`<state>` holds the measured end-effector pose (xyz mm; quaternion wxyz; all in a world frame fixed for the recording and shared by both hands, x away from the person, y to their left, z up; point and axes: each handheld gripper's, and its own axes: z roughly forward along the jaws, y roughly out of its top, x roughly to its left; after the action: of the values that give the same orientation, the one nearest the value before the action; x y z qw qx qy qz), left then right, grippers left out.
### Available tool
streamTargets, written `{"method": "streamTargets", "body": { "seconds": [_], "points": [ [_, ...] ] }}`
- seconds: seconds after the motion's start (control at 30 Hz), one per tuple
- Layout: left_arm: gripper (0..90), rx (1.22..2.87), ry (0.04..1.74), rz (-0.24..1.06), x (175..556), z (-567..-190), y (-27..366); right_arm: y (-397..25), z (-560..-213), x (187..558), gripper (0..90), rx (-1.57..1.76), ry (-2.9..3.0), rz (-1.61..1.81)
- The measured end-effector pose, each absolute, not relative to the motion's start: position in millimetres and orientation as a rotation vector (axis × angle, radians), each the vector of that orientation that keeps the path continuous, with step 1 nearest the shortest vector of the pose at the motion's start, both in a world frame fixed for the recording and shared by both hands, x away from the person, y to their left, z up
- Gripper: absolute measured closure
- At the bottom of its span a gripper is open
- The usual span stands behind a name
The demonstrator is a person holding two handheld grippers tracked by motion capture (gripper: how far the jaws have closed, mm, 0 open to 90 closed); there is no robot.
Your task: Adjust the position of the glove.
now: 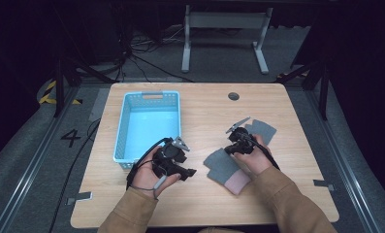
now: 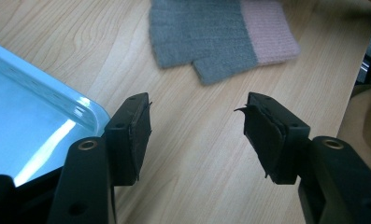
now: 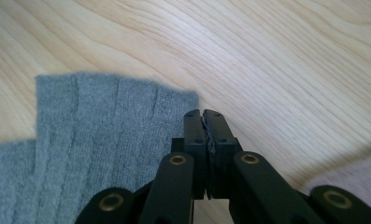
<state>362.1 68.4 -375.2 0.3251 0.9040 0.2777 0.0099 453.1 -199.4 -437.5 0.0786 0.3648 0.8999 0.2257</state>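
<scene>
Two gloves lie on the table (image 1: 277,194). The near glove (image 1: 225,167) sits flat by my right hand, the far glove (image 1: 263,129) just beyond it. My right gripper (image 3: 205,122) is clenched, jaws pressed together at a glove's edge. My left gripper (image 2: 195,126) gapes wide beside the blue basket (image 1: 123,131).

Bare surface (image 1: 204,204) lies open ahead of the left claw (image 2: 197,126) — blue basket (image 1: 127,145) flanks it, grey glove (image 1: 224,167) lies beyond.
</scene>
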Motion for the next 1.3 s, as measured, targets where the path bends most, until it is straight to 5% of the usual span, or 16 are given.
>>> {"method": "streamTargets", "body": {
  "seconds": [1.3],
  "points": [
    [42.7, 2.353, 0.744, 0.025, 364, -372, 74, -143, -435, 420, 88.1, 0.851, 2.89, 0.765]
  ]
}}
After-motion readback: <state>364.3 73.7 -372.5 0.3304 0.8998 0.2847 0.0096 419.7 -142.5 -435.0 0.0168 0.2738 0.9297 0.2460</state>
